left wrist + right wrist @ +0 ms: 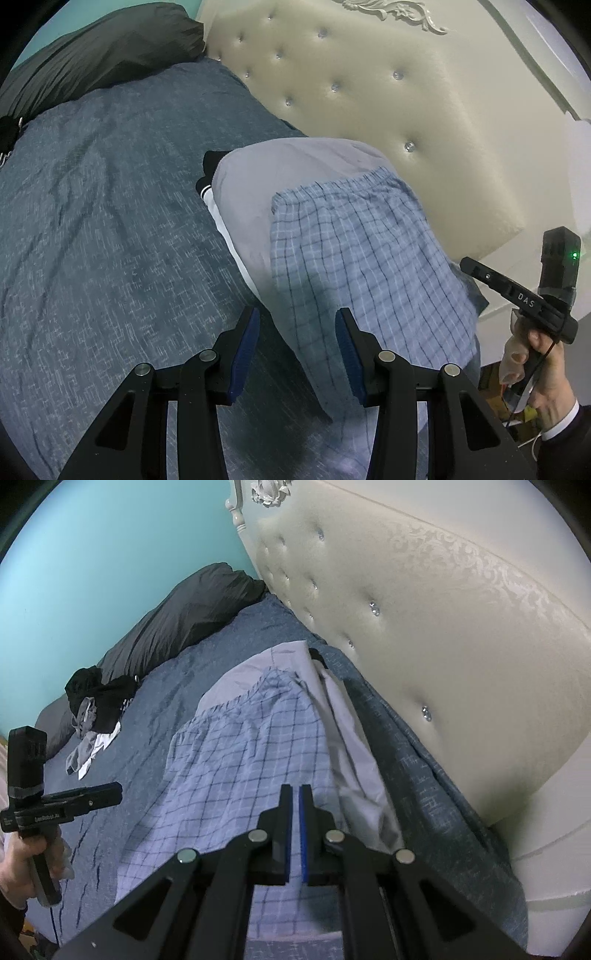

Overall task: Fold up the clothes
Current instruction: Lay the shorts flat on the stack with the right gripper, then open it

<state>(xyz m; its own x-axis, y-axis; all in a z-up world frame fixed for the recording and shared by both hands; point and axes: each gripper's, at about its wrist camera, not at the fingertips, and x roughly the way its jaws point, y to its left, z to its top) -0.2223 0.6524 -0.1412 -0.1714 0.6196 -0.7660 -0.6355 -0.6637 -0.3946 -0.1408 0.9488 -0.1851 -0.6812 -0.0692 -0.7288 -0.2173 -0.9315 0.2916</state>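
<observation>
A blue plaid garment lies flat on top of a pale grey garment, near the headboard side of the bed. A black-and-white piece peeks out under the grey one. My left gripper hovers open over the plaid garment's near left edge, with nothing between its fingers. My right gripper is shut and empty above the plaid garment, which here covers the grey garment. Each view shows the other gripper from the side, held in a hand.
The bed has a blue mottled cover. A cream tufted headboard rises close on the right. A dark pillow lies at the far side by a turquoise wall. A pile of black, grey and white clothes sits near it.
</observation>
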